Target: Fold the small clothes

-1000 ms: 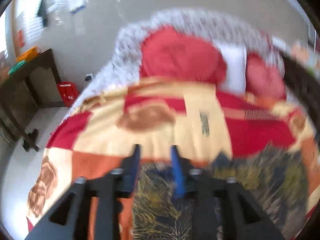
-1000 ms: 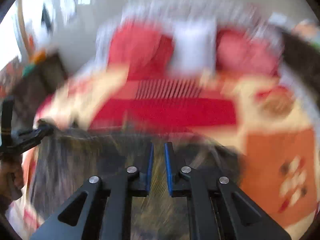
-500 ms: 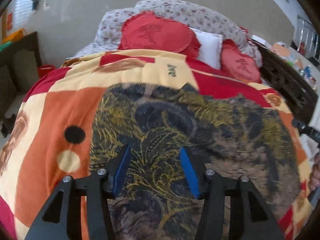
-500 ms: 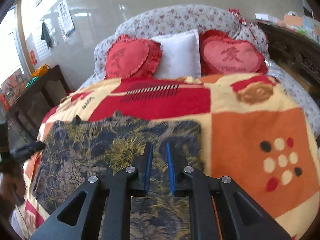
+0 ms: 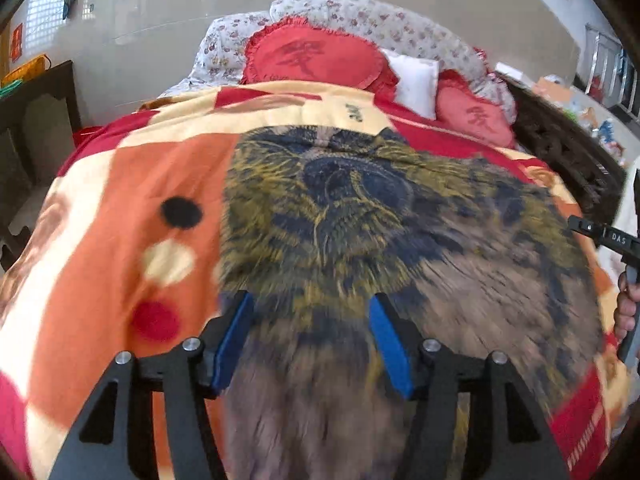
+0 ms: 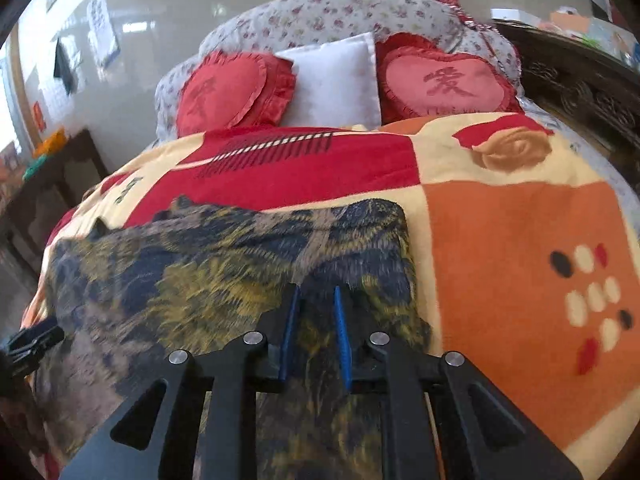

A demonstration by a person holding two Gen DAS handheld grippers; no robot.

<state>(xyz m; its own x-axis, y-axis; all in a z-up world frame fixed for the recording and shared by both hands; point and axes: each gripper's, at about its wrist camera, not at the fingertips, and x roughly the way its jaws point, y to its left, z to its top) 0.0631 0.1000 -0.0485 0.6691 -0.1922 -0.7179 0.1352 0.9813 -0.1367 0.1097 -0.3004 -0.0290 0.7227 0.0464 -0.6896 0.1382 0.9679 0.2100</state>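
1. here, my left claw point(image 5: 310, 340) hangs low over the dark patterned garment point(image 5: 380, 240); its blue pads point(image 5: 234, 340) stand well apart and have just been opening, with cloth lying under the gap and nothing pinched.
2. my right claw point(image 6: 316, 332) has its pads point(image 6: 342, 336) set narrow with a small gap; garment cloth sits below and between them, but i cannot tell whether they press on it.
3. the garment, navy and yellow with a brownish near part, lies spread flat on the bed's blanket point(image 6: 500, 240), which is patched in orange, red and cream.
4. in the left view the other claw's black body and a hand point(image 5: 626, 312) show at the garment's right edge; in the right view a black claw tip shows at its left edge.
5. beyond the blanket, two red heart cushions point(image 6: 236, 92) flank a white pillow point(image 6: 336, 80) against a floral headboard point(image 6: 340, 12).
6. farthest left stands a dark wooden table point(image 5: 36, 112) by the wall.
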